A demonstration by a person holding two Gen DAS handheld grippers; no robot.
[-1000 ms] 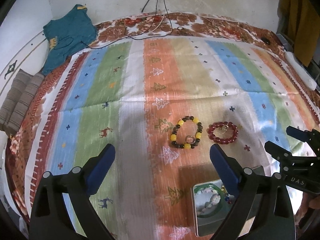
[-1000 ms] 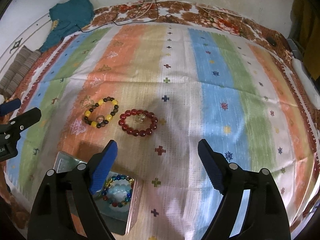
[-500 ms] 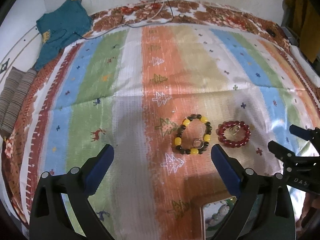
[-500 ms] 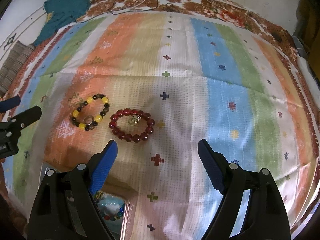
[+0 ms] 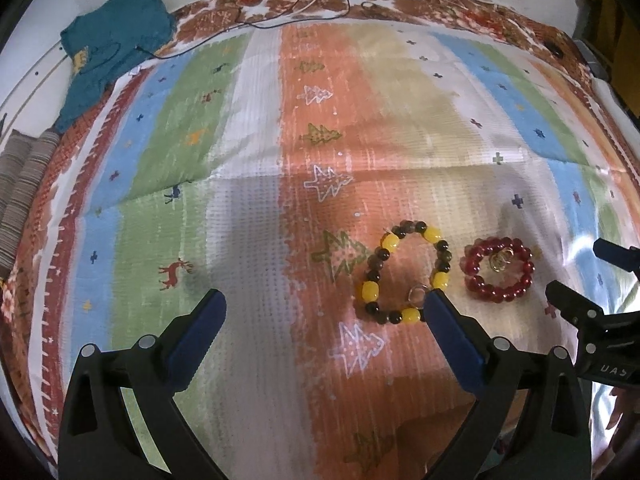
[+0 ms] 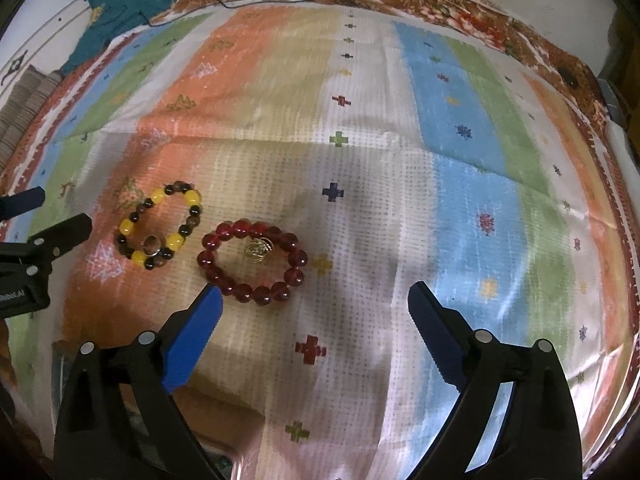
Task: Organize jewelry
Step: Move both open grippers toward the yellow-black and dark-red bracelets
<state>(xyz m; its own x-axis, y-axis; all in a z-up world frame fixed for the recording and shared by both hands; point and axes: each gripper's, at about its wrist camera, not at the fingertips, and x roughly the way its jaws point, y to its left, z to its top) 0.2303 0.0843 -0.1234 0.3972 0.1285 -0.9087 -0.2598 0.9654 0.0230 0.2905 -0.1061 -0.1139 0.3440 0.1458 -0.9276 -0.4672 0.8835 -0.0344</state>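
Observation:
A yellow and dark beaded bracelet (image 5: 406,272) lies on the striped cloth, also shown in the right wrist view (image 6: 158,230). A red beaded bracelet (image 5: 498,270) with a small gold charm lies just right of it, also shown in the right wrist view (image 6: 252,266). My left gripper (image 5: 322,308) is open and empty; its right finger tip is next to the yellow bracelet's near edge. My right gripper (image 6: 314,300) is open and empty, its left finger tip just in front of the red bracelet. The jewelry tin is almost out of view at the bottom edge (image 6: 224,464).
The striped cloth (image 5: 248,208) covers a bed. A teal garment (image 5: 112,40) and cables (image 5: 304,4) lie at the far end. Folded striped fabric (image 5: 20,184) sits at the far left. Each gripper shows at the edge of the other's view.
Both grippers have moved forward toward the bracelets, which now sit closer and larger. The open tin with beaded bracelets has slipped out of view below the fingers.

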